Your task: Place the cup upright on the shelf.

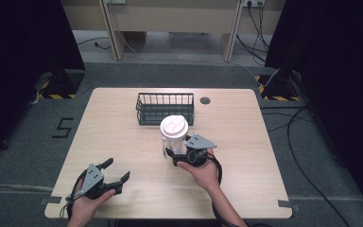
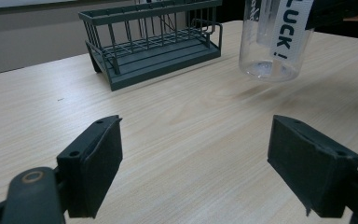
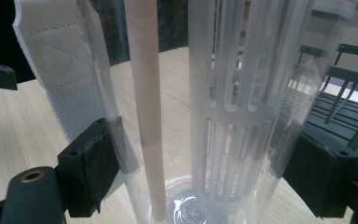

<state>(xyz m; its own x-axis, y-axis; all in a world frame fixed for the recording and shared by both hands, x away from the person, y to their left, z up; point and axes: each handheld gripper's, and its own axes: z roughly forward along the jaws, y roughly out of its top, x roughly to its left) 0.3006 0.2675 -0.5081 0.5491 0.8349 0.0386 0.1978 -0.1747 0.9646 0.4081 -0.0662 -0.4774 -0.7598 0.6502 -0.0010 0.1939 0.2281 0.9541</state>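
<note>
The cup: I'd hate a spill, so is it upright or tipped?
Upright: the cup shows its white lid facing up, walls vertical between the right gripper's jaws.

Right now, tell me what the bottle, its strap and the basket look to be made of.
Bottle: clear plastic, likely, since the table shows through its glossy wall. Strap: white woven fabric with visible stitching and ribbed weave. Basket: thin rods, probably coated metal wire, with a matte grey-green finish; moulded plastic cannot be ruled out.
</note>
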